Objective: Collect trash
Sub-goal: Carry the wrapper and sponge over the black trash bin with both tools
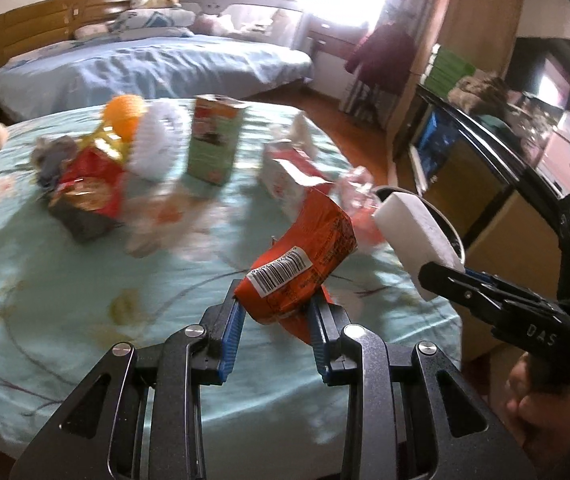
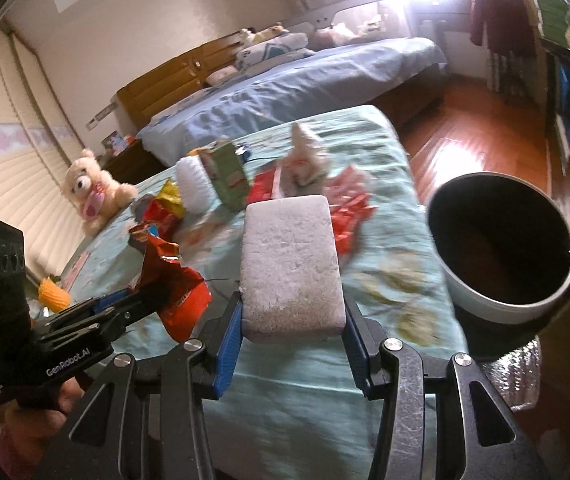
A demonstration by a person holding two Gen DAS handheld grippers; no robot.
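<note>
**Both grippers loaded above the bed, bin at the right**

Left gripper: jaws nearly closed, blue pads pinching the lower end of a crumpled orange snack wrapper. The wrapper sticks up and away from the fingers, barcode label facing the camera. It is clear of the bedspread.

Right gripper: jaws part-way open, clamped on the two sides of a white foam block. The block stands upright between the pads, its far end rising above them. In the left wrist view the same block sits just right of the wrapper, close but apart.

Trash bin: round, pale rim, dark inside, mouth tilted toward the camera. It stands beside the right edge of the bed, to the right of the foam block.

Bedspread: pale green with a floral print. Still lying on it, blurred:
- a red and yellow snack bag
- a green carton, upright
- a white box with red print
- a white ribbed item beside the carton; I cannot tell what it is

A teddy bear sits at the left edge of the bed. A second bed with blue sheets lies beyond.
</note>
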